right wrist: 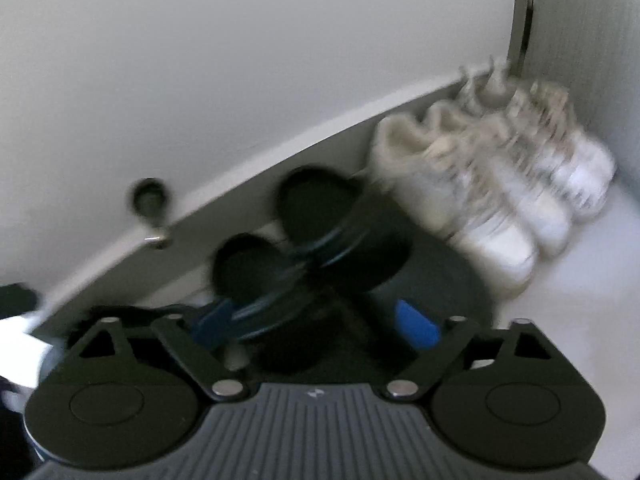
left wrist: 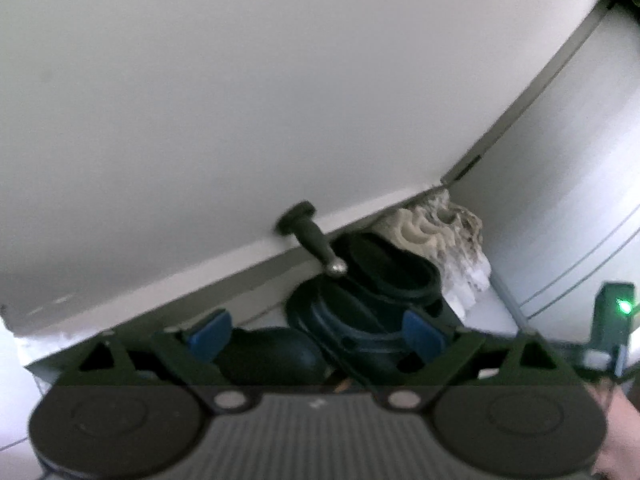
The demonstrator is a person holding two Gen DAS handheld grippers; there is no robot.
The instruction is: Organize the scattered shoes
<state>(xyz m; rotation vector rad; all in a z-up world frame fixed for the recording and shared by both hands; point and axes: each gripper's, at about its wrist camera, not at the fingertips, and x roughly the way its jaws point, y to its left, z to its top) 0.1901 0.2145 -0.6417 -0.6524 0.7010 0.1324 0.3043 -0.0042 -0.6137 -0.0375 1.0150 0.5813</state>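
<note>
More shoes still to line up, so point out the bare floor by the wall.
Free: the pale floor in front of the white sneakers' toes, bordered at the far side by the door. Crowded: the wall line, where the black shoes sit close beside the sneakers, near the doorstop.

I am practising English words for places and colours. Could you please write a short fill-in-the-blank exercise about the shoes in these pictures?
1. The sneakers standing along the wall are ____ in colour.
2. The slippers next to them are ____ in colour.
3. The doorstop sticks out from the ____.
4. The pads of the right gripper are ____ in colour.

Missing words: white; black; wall; blue
</note>
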